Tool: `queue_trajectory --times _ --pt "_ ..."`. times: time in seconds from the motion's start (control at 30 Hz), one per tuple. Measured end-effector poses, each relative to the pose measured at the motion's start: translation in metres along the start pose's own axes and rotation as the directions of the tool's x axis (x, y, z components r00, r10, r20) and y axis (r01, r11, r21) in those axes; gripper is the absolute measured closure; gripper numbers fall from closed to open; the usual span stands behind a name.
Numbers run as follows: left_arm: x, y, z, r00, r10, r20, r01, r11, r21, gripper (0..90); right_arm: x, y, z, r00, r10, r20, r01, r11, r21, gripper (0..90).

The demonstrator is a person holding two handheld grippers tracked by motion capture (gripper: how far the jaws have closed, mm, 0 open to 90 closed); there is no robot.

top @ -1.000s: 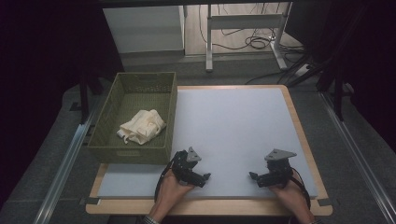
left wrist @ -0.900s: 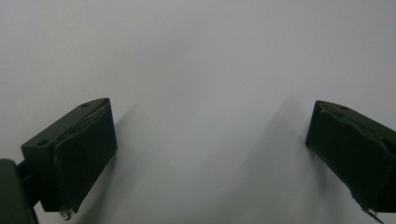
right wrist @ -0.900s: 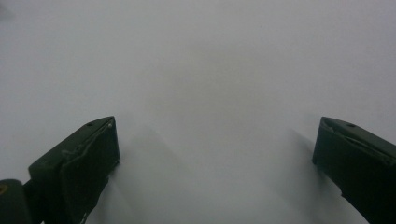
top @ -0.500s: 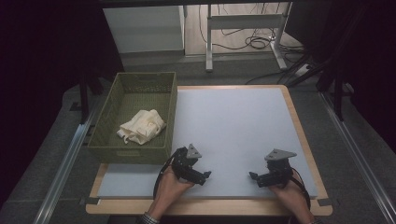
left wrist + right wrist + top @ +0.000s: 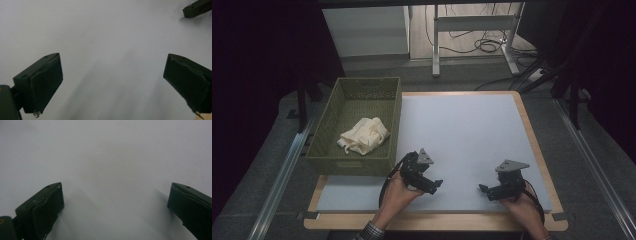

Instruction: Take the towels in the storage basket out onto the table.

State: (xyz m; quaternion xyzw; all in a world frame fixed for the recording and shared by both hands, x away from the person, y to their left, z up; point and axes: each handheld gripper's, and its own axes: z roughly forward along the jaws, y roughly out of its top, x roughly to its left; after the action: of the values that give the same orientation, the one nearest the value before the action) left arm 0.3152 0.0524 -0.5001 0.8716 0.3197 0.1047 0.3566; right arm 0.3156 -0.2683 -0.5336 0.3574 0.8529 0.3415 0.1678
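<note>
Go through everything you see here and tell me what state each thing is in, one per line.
Left tool: open, holding nothing, low over the white mat.
Right tool: open, holding nothing, low over the white mat.
Cloth: crumpled, lying inside the basket.
Basket: upright, open-topped, at the table's left edge.
White mat: flat, bare.

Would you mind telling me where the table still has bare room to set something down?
The white mat is bare from the basket across to its right edge. The near strip is taken by the left gripper and right gripper. Inside the basket, a cloth fills the near half.
</note>
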Motion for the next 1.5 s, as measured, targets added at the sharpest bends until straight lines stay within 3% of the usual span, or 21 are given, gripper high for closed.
queue_trajectory --times 0.63,0.93,1.27,1.5 --pt "0.013 0.039 -0.020 0.9997 -0.003 0.026 0.003 1.0000 0.007 2.6 0.000 0.000 0.000 1.0000 0.002 0.000 -0.002 1.000 0.000 0.6" --pt "0.023 0.061 -0.034 0.9999 0.011 0.000 -0.011 0.9999 0.006 2.6 0.000 0.000 0.000 1.0000 -0.001 0.000 0.001 1.000 0.001 0.6" --pt "0.049 0.077 -0.046 0.9994 -0.001 -0.035 0.001 0.9999 0.014 2.6 0.000 0.000 0.000 1.0000 -0.002 0.000 0.002 1.000 0.000 0.6" --pt "0.076 0.083 -0.053 0.9978 -0.018 -0.064 0.020 0.9995 0.026 2.4 0.000 0.000 0.000 1.0000 -0.001 0.000 0.001 1.000 -0.002 0.6"
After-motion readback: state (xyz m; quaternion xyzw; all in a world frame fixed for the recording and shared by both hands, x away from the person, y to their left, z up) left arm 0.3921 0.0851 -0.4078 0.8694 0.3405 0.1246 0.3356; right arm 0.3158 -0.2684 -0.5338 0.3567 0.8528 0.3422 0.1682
